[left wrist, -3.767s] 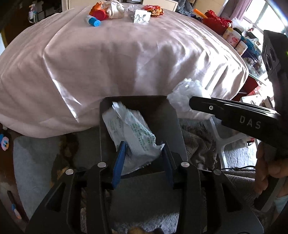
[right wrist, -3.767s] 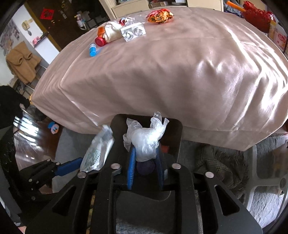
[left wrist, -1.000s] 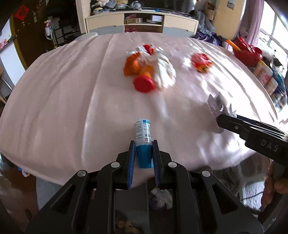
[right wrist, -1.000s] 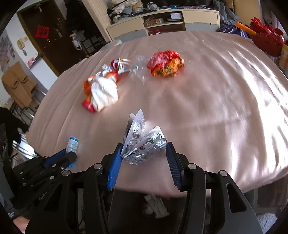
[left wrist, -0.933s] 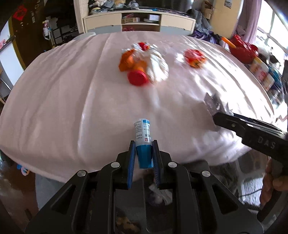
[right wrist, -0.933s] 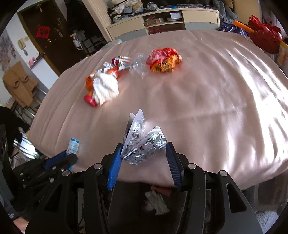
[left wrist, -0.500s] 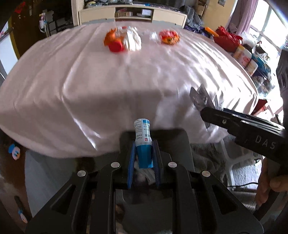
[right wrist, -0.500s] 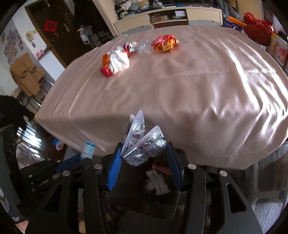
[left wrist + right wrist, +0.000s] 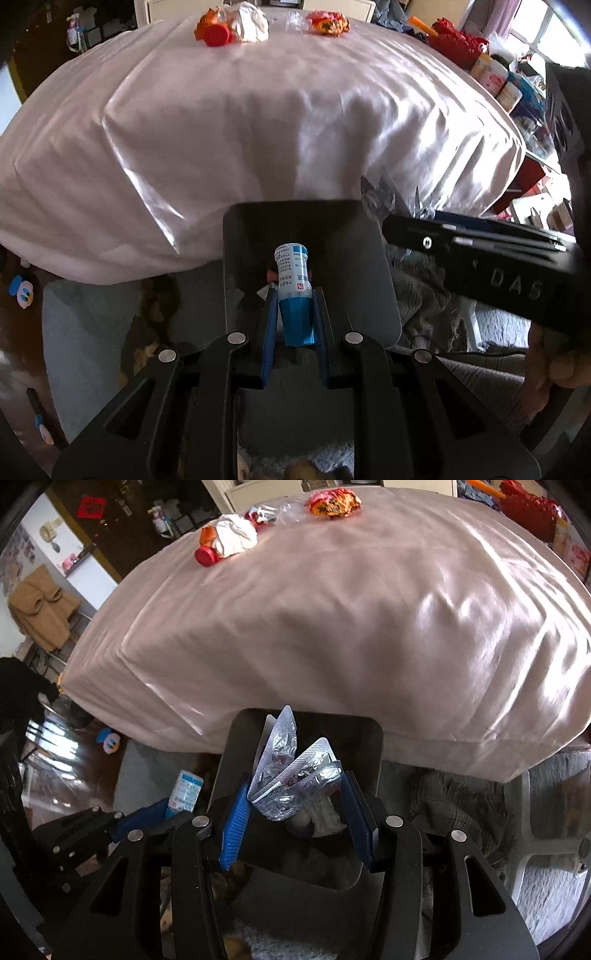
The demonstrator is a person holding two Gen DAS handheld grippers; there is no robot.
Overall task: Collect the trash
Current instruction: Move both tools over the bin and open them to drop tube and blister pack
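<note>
My left hand-held gripper (image 9: 294,317) was closed tight on a small white-and-blue plastic bottle with a blue cap (image 9: 293,291), gripping it at the cap end with the labelled body sticking out past the blue pads. It hung directly above the open mouth of a dark, square-cornered waste bin (image 9: 236,266) standing on the floor just beside the near edge of the desk. My right hand-held gripper (image 9: 293,806) held a crumpled bundle of silver foil blister packs (image 9: 291,775) at a middling width, the foil pinched between the two blue pads and fanning upward, also over the bin (image 9: 369,746). Inside the bin I could see some white crumpled waste under the foil.

The desk was draped in a shiny pale pink cloth (image 9: 369,609) that hung down over its near edge. At the far edge of the desk lay a crumpled white wrapper with an orange piece and a red cap (image 9: 225,541), a clear plastic scrap (image 9: 269,513) and a red-and-orange crumpled snack wrapper (image 9: 334,500). My hand (image 9: 554,373) showed at the right edge of the left view, gripping the right tool's handle.
</note>
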